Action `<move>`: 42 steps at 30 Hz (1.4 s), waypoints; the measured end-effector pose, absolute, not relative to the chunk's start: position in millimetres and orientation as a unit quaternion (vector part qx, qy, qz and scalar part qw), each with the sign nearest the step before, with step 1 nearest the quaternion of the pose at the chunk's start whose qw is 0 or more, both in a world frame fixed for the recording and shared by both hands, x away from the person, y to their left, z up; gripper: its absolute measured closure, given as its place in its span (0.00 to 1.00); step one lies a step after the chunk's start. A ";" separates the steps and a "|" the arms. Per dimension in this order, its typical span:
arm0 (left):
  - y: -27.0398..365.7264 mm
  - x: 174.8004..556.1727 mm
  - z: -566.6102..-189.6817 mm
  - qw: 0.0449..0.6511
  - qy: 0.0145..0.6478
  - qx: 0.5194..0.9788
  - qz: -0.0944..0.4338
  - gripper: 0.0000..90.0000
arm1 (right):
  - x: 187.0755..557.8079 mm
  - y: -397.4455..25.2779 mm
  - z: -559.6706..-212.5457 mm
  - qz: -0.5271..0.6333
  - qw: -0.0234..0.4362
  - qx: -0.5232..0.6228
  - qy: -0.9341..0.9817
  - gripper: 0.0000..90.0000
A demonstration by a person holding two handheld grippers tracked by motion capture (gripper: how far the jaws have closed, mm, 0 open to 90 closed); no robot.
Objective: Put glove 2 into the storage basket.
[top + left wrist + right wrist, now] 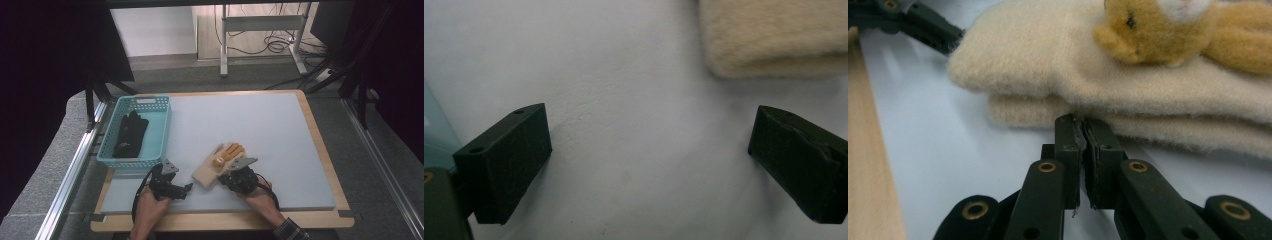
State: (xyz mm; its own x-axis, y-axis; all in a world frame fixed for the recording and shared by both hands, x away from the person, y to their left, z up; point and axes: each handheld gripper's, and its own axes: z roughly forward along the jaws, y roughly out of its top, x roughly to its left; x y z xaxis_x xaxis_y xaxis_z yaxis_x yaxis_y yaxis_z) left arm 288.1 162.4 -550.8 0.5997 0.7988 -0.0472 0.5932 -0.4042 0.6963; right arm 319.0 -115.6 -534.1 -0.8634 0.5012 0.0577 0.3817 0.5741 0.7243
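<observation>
A pair of cream woolly gloves (212, 170) with orange fingers and a small orange animal face (1143, 27) lies stacked on the pale blue mat (260, 130), near its front edge. My right gripper (229, 176) is shut, and its tips (1081, 122) rest against the edge of the lower glove (1038, 112); I see no cloth between the jaws. My left gripper (187, 189) hovers low over the mat just left of the gloves, open wide (649, 150) with nothing between its jaws. The cream cuff (774, 35) lies beyond its right jaw.
A teal plastic basket (131, 163) stands at the mat's left edge with black gloves (130, 134) inside; its corner (434, 125) is close to the left gripper. The wooden table edge (868, 165) runs along the front. Beyond the table stand metal frame legs and cables.
</observation>
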 end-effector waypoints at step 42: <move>162.2 287.9 -551.3 0.347 0.422 0.824 0.149 0.04 | 334.5 -251.1 -516.9 0.372 0.180 0.375 0.830 0.32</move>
